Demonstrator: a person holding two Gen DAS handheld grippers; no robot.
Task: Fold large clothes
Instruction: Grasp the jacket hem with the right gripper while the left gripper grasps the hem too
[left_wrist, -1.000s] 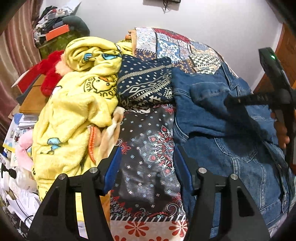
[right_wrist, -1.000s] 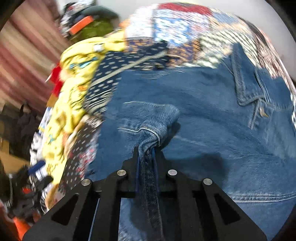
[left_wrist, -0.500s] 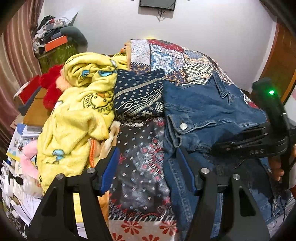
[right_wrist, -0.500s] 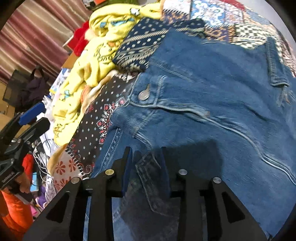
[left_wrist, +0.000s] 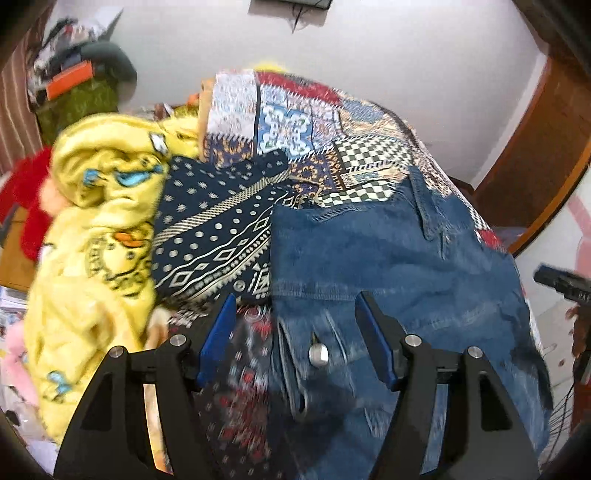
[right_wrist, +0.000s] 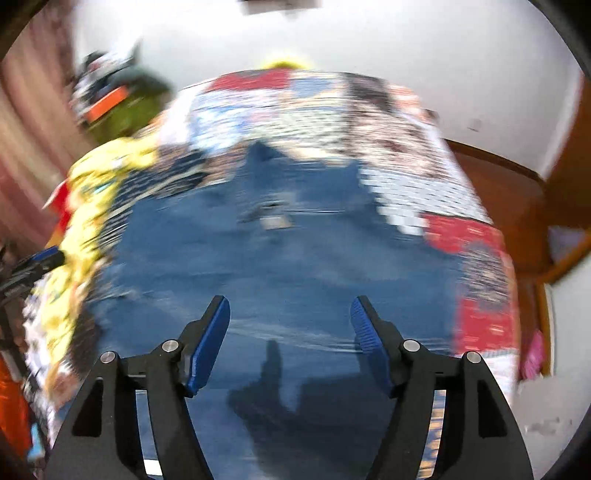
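Left wrist view: denim jacket (left_wrist: 388, 258) lies partly folded on the patchwork bedspread (left_wrist: 332, 122), left gripper (left_wrist: 295, 332) spread and empty, right gripper (right_wrist: 290, 339) opening with nothing between its jaws; next, likely regrasp an edge.

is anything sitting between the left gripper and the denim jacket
Nothing visible. The left gripper hangs open just above the denim jacket, its metal button showing between the fingers. The yellow blanket and navy patterned cloth lie off to the side.
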